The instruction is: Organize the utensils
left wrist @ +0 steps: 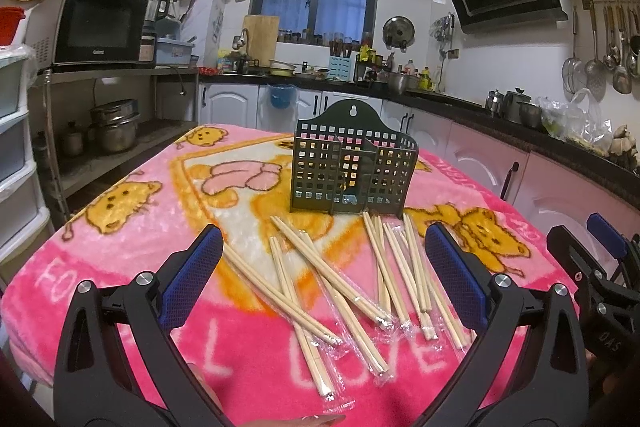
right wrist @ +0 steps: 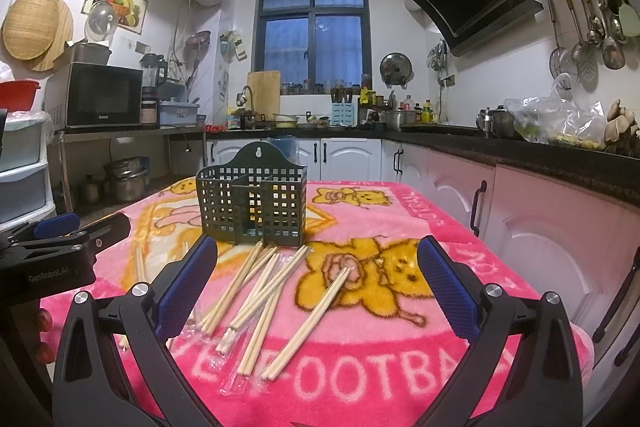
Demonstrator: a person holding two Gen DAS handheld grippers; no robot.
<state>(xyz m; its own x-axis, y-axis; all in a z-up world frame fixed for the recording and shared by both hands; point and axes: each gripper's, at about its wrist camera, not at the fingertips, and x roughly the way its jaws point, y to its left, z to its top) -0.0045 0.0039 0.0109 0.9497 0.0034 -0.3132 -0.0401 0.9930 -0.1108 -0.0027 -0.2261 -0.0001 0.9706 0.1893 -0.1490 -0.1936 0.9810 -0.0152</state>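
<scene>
Holder: dark perforated caddy (left wrist: 352, 171), upright on pink blanket (left wrist: 120, 267), compartments look empty.
Chopsticks: wrapped pairs (left wrist: 320, 287) scattered just in front of caddy, some crossing.
L gripper (left wrist: 324, 259): jaws spread wide, nothing held, near side of pile from caddy.
R gripper (right wrist: 316, 275): released, empty, same side.
Step (est.): first pick. Take an outlying pair (right wrist: 312, 319), pinch mid-length, avoid loose wrapper ends, tip vertical over caddy.

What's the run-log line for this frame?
phase: pre-grasp | left hand-held gripper: open, empty | right hand-held gripper: open, empty | chopsticks: loose on blanket | holder: upright, empty
</scene>
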